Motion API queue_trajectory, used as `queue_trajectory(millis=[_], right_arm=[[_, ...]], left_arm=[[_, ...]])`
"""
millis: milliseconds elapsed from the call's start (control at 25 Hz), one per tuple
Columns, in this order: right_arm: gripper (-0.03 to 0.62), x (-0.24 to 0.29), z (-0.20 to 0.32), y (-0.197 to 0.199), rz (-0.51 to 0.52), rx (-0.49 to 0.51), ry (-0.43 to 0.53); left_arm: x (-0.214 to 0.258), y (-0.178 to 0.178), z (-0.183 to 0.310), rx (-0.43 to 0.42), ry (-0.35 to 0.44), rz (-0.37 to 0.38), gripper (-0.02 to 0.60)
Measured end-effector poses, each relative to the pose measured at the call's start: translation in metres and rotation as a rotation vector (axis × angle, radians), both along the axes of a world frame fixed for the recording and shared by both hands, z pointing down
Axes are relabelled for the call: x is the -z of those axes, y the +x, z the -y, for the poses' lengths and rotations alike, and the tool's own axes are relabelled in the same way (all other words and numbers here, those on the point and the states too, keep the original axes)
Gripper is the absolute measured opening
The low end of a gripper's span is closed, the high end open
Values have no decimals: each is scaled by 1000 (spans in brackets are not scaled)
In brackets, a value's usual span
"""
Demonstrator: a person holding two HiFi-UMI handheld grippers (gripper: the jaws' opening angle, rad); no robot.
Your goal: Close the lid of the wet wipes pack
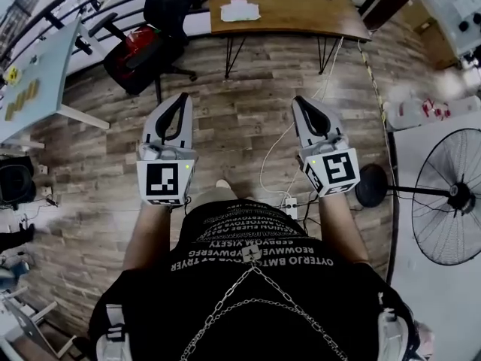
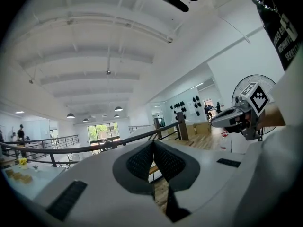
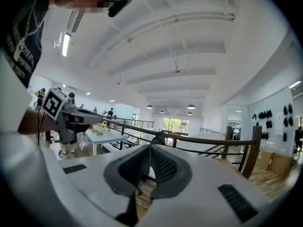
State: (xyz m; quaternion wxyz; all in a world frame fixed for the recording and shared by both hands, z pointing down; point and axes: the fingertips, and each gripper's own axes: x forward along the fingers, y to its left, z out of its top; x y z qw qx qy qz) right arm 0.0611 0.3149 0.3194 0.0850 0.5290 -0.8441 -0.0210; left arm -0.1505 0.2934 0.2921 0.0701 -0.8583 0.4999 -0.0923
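Grippers, two: left gripper (image 1: pixel 180 104), right gripper (image 1: pixel 302 105), both jaws closed, empty. Fan (image 1: pixel 451 194), one, right edge: head and left gripper views only.

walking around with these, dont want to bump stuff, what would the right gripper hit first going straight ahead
Nothing close: the right gripper, fingers shut and empty, points level at the dark railing. The wooden table lies ahead too, probably lower; depth is unclear.
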Motion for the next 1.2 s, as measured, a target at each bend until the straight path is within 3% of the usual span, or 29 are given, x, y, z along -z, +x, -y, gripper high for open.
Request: queue_trajectory(millis=[400, 680, 960, 1200], right_arm=[[17, 1, 49, -33, -34, -33, -4], [17, -7, 57, -66, -32, -19, -31], [17, -1, 66, -69, 9, -27, -40], [17, 2, 76, -74, 3, -2, -19]], left_arm=[[-19, -46, 54, -29, -43, -14, 28], [-32, -69, 74, -47, -68, -22, 28], [-10, -61, 83, -73, -20, -57, 28], [-18, -70, 87, -41, -35, -64, 28]])
